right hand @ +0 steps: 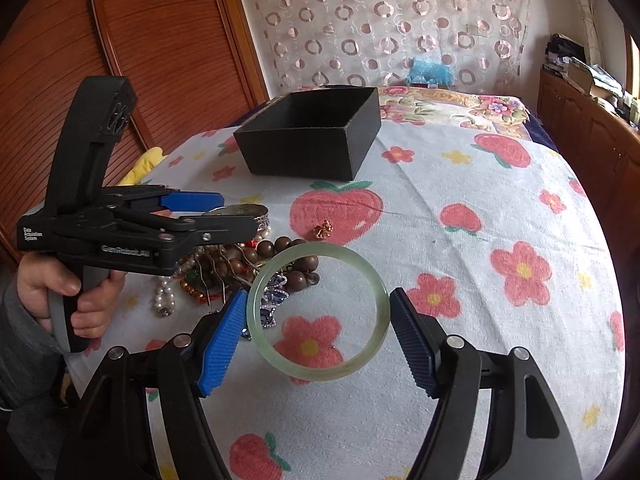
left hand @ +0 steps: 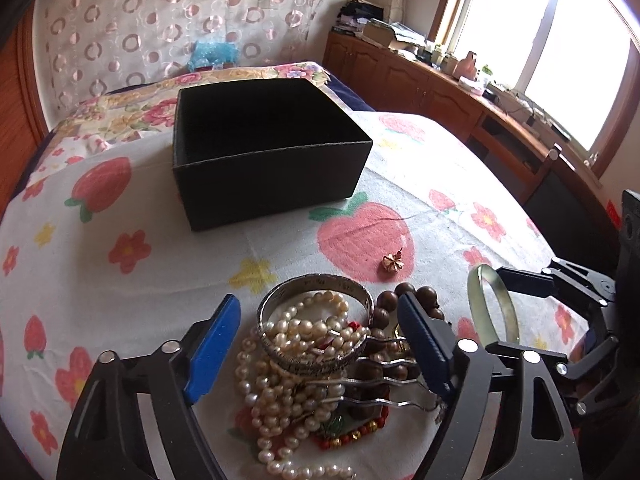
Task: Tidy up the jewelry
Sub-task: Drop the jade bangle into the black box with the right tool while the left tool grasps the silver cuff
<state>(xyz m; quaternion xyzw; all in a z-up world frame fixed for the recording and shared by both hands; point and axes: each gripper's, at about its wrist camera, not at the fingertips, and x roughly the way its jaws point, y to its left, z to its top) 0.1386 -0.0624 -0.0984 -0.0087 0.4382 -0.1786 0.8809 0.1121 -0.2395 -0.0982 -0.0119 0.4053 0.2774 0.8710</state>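
Note:
A pile of jewelry lies on the strawberry-print cloth: a silver bangle (left hand: 320,284), a pearl necklace (left hand: 280,392), brown wooden beads (left hand: 424,294) and wavy metal hairpins (left hand: 380,380). My left gripper (left hand: 318,308) hangs over the pile with its blue pads on either side of the silver bangle, not touching it. To the right, my right gripper (right hand: 318,300) has its pads against both sides of a pale green jade bangle (right hand: 320,372). A small gold earring (left hand: 391,261) lies alone beyond the pile. An open black box (left hand: 272,176) stands farther back.
A person's hand (right hand: 80,300) holds the left gripper's handle. A wooden headboard (right hand: 160,60) and a circle-patterned curtain (left hand: 160,20) stand behind the bed. Wooden cabinets (left hand: 420,80) with clutter run under the window at the right. A floral quilt (left hand: 140,108) lies behind the box.

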